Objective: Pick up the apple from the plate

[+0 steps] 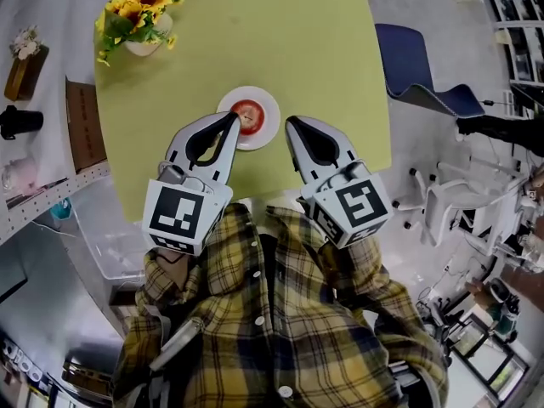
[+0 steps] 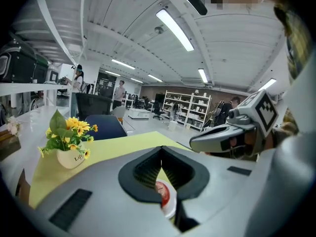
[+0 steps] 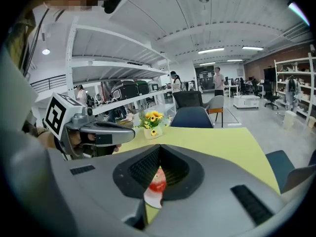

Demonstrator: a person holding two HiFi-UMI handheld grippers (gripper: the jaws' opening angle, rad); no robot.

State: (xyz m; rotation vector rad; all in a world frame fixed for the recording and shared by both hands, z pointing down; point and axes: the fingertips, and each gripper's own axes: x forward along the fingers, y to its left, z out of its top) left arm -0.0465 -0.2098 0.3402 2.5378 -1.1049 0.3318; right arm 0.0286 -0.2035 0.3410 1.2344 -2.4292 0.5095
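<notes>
Plaid shirt (image 1: 255, 338), yellow-green table (image 1: 297, 49) with plate (image 1: 271, 113), seemingly workshop (image 3: 256, 90)

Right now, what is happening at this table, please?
A person in a checked shirt holds a two-jaw gripper in each hand above a yellow-green table. A red apple lies on a small white plate on the table. The left gripper has its tip close to the apple, and the right gripper is just beside the plate. Both have their jaws shut and hold nothing. The apple is not yet picked up.
</notes>
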